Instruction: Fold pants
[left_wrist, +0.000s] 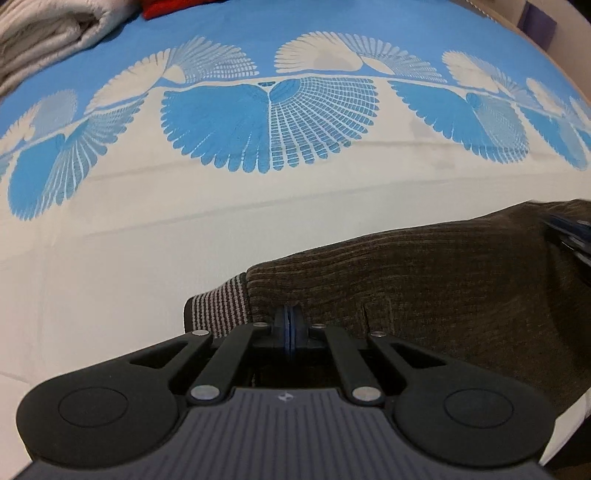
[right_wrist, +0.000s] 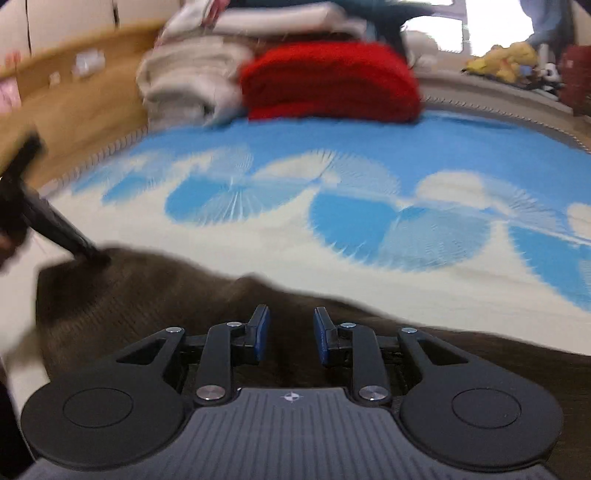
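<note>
Brown corduroy pants (left_wrist: 424, 280) with a striped waistband (left_wrist: 221, 308) lie on a blue and white patterned bedsheet (left_wrist: 184, 229). My left gripper (left_wrist: 289, 325) is shut, its pads pressed together at the pants' edge beside the waistband, seemingly pinching the fabric. In the right wrist view the pants (right_wrist: 155, 295) spread below my right gripper (right_wrist: 291, 334), which is open and empty just above the cloth. The left gripper (right_wrist: 92, 254) shows there at the far left, touching the pants' corner. The right gripper's fingers (left_wrist: 569, 229) show at the left view's right edge.
Folded grey blankets (right_wrist: 184, 81) and a red folded blanket (right_wrist: 332, 81) are stacked at the bed's far end. A wooden bed frame (right_wrist: 74, 92) runs along the left. Clutter (right_wrist: 509, 62) sits beyond the bed on the right.
</note>
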